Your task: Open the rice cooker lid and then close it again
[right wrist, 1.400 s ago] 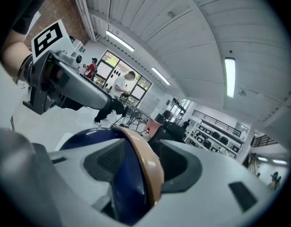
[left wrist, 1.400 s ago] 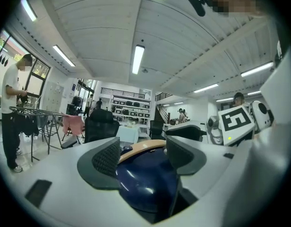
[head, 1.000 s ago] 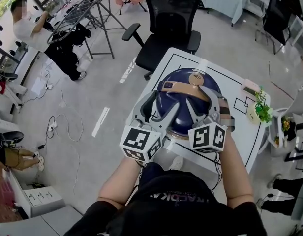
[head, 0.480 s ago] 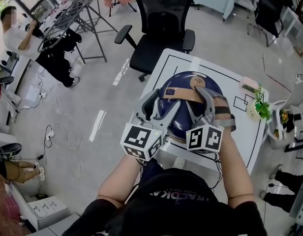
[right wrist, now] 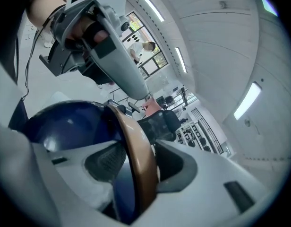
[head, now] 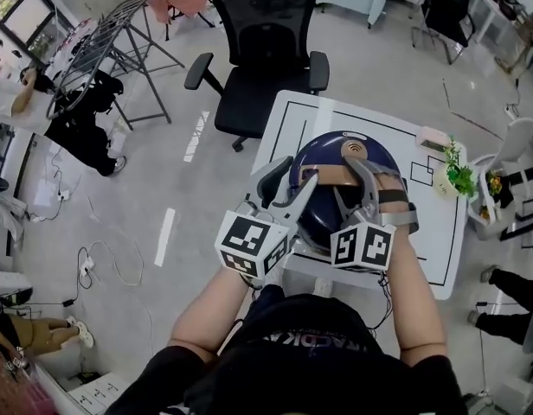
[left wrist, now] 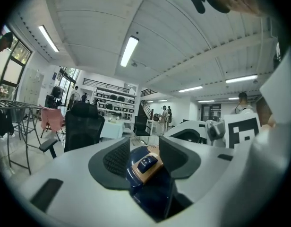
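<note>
Risk: left gripper [left wrist: 144, 146] straddles the dark latch button [left wrist: 148, 162] on the tan handle band [head: 331, 175], its jaws just closing but the pads not yet pressing. An off-centre squeeze could slip off, or skid the dark-blue domed rice cooker [head: 383, 158] across the white table [head: 279, 119]. Right gripper [right wrist: 136, 160], also narrowing, loosely brackets the band. No legible branding on the cooker.

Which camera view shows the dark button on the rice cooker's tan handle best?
The left gripper view: the dark button sits unblocked between the left gripper's jaws, which have just been closing. The head view shows the tan handle from above, its button end under that gripper. The right gripper view shows only the handle's edge.
</note>
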{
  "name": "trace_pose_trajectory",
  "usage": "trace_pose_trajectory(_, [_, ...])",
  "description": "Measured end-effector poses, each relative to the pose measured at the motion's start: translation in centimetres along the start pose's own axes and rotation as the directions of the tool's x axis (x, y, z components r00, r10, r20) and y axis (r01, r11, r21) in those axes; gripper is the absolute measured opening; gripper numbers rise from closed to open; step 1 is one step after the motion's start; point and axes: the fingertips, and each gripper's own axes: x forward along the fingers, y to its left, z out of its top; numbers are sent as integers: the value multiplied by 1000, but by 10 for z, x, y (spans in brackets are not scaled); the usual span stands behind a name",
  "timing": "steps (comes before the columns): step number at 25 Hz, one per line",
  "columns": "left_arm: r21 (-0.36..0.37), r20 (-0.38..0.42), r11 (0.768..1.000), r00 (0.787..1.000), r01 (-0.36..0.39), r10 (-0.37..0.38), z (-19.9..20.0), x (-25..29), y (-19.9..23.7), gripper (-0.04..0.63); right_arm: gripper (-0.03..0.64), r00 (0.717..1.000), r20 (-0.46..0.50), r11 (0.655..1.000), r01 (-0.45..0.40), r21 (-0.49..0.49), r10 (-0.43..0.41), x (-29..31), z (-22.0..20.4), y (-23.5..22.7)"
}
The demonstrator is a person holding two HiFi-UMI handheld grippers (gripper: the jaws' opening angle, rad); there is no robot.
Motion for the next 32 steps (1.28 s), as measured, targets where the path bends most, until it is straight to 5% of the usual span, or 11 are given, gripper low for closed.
trace_pose_trajectory(6, [10, -32, 995, 994, 104, -104, -2, 9, 2, 9, 192, 998, -58, 1000, 17, 26, -16, -1, -2, 0])
trace_pose_trajectory(20, [38, -109, 955, 951, 296, -290, -22, 24, -2, 3, 191, 991, -131, 998, 39, 44, -33, 2, -6, 0])
trace_pose_trajectory(32, [38, -99, 936, 934, 349, -344, -23, 25, -2, 3, 189, 985, -162, 997, 57, 42, -49, 5, -8, 1])
